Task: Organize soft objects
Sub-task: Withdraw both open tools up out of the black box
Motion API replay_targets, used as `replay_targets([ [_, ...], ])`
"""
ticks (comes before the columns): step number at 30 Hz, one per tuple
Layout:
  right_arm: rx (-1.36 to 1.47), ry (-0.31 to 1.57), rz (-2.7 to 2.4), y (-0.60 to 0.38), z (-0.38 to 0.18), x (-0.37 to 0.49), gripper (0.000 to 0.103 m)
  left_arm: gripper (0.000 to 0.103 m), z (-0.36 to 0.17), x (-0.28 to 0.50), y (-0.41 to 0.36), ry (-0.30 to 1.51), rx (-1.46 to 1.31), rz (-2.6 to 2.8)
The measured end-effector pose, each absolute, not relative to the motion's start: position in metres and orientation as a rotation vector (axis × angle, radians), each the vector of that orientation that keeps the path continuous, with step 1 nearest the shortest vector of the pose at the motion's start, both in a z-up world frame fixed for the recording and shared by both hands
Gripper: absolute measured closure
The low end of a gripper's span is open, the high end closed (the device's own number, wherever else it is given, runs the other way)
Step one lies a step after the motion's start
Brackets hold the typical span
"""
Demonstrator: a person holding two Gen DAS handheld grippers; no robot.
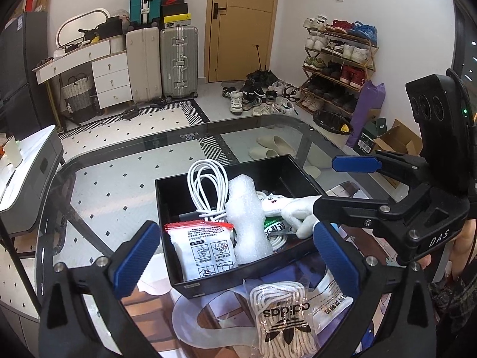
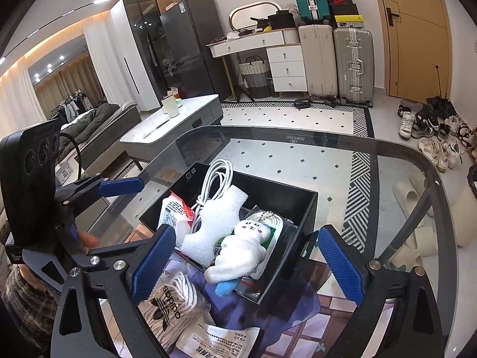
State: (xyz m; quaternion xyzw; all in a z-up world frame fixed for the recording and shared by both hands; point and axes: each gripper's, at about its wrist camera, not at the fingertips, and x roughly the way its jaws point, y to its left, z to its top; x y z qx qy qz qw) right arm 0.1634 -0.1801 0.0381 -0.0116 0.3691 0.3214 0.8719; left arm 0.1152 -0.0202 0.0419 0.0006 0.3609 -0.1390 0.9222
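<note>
On the bench [image 1: 125,179] sits a box [image 1: 208,280]. In it, a wipes packet [image 1: 202,247] lies left, a foam piece [image 1: 247,220] stands middle, a plush toy [image 1: 295,208] right, a cable [image 1: 205,185] behind. A laces bag [image 1: 283,322] lies nearer, outside the box.

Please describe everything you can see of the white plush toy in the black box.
The white plush toy is a small soft animal figure with a stitched face and a metal ball chain at its head. It lies tilted at the near right side of the black box, on a flat packet, beside the white foam piece. A blue part at its lower end hangs over the box's edge. Neither gripper touches it.
</note>
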Motion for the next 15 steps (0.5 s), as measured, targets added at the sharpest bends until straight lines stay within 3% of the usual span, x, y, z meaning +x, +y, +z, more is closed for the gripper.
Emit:
replay_targets([
  [15, -0.056, 0.748, 0.693, -0.184, 0.041, 0.144, 0.001, 0.0, 0.045, 0.104, -0.023, 0.737, 0.009, -0.282],
])
